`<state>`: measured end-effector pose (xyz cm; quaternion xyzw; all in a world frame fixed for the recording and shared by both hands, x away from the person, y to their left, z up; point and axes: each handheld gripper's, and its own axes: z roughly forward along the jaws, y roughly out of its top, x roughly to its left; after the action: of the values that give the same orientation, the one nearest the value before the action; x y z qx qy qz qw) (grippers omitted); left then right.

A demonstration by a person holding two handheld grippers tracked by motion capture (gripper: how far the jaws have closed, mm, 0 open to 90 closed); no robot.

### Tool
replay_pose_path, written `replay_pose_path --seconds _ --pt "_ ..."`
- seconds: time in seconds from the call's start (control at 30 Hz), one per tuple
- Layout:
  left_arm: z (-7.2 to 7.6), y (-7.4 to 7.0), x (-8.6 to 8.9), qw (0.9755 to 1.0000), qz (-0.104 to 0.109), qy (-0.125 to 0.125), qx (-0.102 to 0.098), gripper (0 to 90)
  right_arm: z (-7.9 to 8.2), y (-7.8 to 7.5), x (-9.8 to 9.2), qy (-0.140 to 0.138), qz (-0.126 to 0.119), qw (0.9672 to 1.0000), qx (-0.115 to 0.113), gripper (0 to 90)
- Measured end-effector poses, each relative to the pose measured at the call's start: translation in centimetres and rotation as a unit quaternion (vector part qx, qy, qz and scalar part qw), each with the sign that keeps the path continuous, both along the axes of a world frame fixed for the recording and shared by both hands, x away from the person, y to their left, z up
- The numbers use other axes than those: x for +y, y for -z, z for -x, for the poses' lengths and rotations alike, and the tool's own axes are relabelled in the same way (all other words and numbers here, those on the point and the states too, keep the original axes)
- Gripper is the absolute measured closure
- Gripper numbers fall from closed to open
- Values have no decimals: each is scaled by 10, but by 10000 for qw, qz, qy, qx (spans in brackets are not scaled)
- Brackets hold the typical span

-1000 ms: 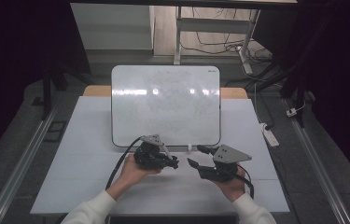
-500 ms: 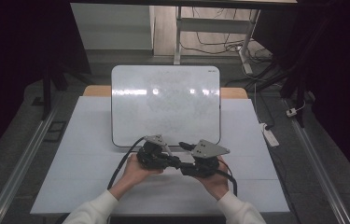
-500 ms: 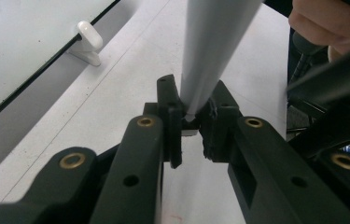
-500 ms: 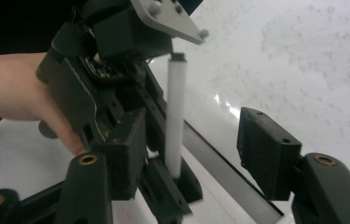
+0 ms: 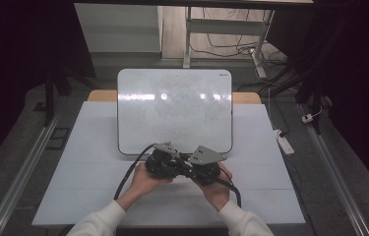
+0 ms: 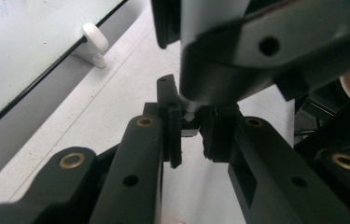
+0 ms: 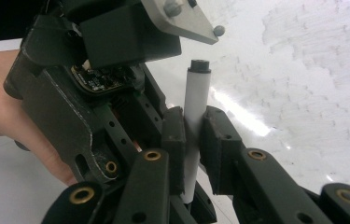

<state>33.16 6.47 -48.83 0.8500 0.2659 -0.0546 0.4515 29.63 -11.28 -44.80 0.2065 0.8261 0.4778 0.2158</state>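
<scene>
While both grippers are meeting above the table (image 5: 98,196), a white marker (image 7: 195,116) is sitting clamped between them.
The right gripper (image 7: 192,135), jaws just closing, is gripping its barrel; the left gripper (image 6: 190,133) is pinching one end, black tip pointing toward the whiteboard (image 5: 172,98).

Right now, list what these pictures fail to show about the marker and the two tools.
- Marker, right gripper view: its lower end is hidden behind the right tool, whose jaws have just closed on it.
- Left gripper view: the right tool's body covers the marker; whether the left tool grips its cap is unclear.
- High view: both tools are too small, jaws hidden.
- Whiteboard: faint smudges, unreadable.
</scene>
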Motion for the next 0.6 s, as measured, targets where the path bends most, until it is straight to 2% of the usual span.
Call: replay_pose_path --seconds 0.13,0.27,0.43,0.6 --pt "1 -1 0 9999 18 -75 -104 778 1 -1 -1 26 -31 10000 0 799" --pt "3 -2 1 9996 145 -183 -188 758 1 -3 -4 41 -155 9999 -40 802" --pt "8 -7 8 9973 133 -475 -538 538 0 -11 -13 185 -324 9991 -196 802" --pt "20 -13 27 9919 -66 -804 -984 432 -7 -24 -32 399 -597 9972 -191 802"
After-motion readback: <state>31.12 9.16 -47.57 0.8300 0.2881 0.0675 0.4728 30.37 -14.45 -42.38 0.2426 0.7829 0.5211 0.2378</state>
